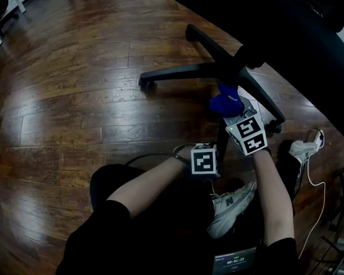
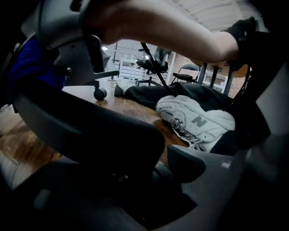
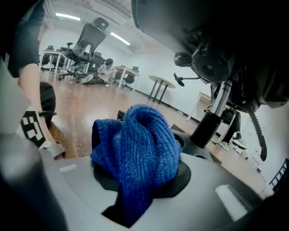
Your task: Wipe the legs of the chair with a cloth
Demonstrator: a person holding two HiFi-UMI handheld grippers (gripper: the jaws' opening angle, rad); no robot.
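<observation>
The person wears a black short-sleeved top (image 1: pixel 91 244), black trousers (image 2: pixel 180 94), a black glove (image 2: pixel 241 29) on the right hand, and white lace-up trainers (image 1: pixel 233 208) with a grey N on the side. The left tool (image 2: pixel 131 169) and the right tool (image 3: pixel 141 177) both have smooth grey plastic bodies with dark pads. Each carries a white cube (image 1: pixel 204 161) printed with black square markers.

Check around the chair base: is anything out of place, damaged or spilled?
Nothing looks damaged or spilled. Only a white cable trails loose across the floor beside the person's shoe, right of the chair legs.
</observation>
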